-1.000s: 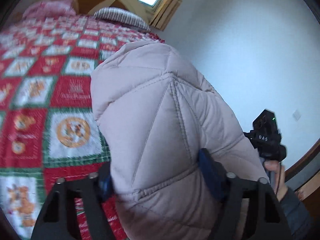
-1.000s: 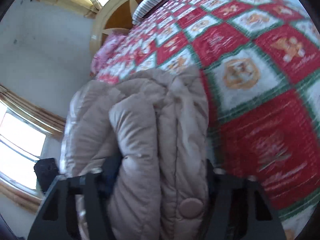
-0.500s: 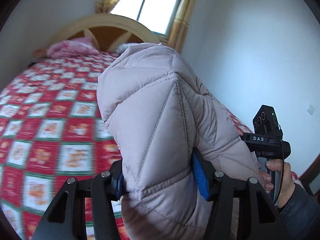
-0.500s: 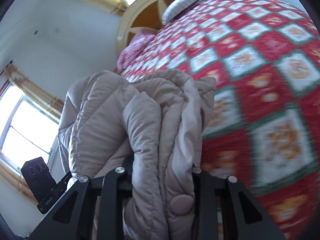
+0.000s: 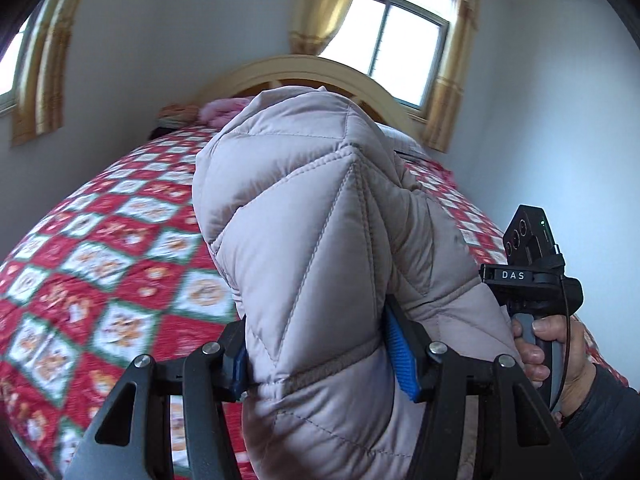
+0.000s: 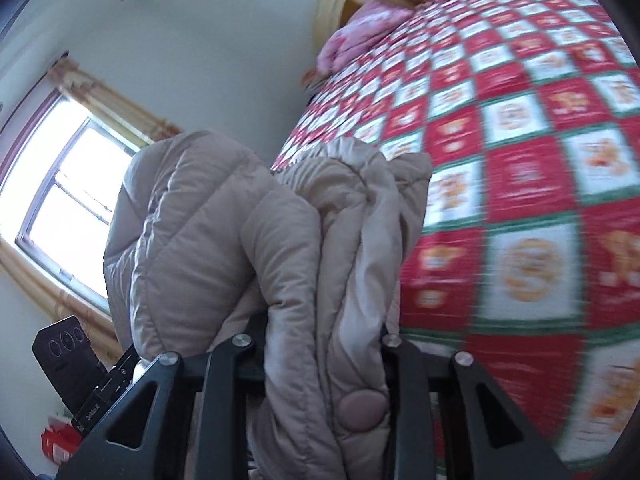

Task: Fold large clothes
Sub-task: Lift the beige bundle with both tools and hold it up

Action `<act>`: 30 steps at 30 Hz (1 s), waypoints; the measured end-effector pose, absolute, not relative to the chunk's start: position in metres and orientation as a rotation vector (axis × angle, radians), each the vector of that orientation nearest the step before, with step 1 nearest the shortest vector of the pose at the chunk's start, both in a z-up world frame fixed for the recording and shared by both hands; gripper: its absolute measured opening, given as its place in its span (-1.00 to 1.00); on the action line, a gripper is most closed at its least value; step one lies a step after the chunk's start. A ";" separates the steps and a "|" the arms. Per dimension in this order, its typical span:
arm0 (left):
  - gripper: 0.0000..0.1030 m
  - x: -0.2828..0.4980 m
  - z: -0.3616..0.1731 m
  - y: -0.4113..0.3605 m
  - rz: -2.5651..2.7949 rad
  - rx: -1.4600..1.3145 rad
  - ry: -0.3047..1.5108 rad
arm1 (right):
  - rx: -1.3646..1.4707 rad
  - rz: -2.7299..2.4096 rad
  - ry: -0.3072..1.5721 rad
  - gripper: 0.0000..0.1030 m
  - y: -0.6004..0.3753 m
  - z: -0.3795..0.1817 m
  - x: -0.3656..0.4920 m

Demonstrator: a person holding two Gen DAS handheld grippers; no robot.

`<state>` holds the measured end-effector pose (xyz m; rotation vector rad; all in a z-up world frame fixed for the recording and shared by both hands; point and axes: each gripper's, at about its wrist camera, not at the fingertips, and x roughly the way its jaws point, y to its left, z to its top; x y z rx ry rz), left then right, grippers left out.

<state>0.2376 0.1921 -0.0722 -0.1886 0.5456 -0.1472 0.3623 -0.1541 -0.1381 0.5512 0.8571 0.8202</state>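
Pointing slightly downward over the bed (image 5: 100,240), both grippers carry the jacket (image 5: 320,260) lifted above the quilt. The left gripper (image 5: 324,356) has its jaws clamped on a thick quilted fold; the right gripper (image 6: 324,344) pinches bunched layers by a snap button (image 6: 362,406).

Pale pinkish-beige quilted jacket (image 5: 320,248); red, white and green checked bedspread (image 5: 100,248); golden curtains (image 5: 324,4); blue pads (image 5: 400,352).

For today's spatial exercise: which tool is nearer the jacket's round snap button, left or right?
Right. The snap button sits between the fingers of the right tool; the left tool grips a separate quilted part of the jacket.
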 end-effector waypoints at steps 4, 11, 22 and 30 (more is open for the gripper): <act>0.12 0.225 -0.080 0.227 -0.090 -0.218 0.553 | 0.511 0.883 0.890 -0.41 -0.096 -0.140 0.374; 0.12 0.215 -0.097 0.273 -0.024 -0.257 0.575 | 0.455 0.945 0.939 -0.41 -0.030 -0.149 0.385; 0.23 0.205 -0.136 0.310 0.035 -0.351 0.628 | 0.371 0.926 0.999 -0.41 0.020 -0.170 0.402; 0.53 0.200 -0.146 0.316 0.056 -0.366 0.634 | 0.377 0.906 1.025 -0.34 0.029 -0.187 0.410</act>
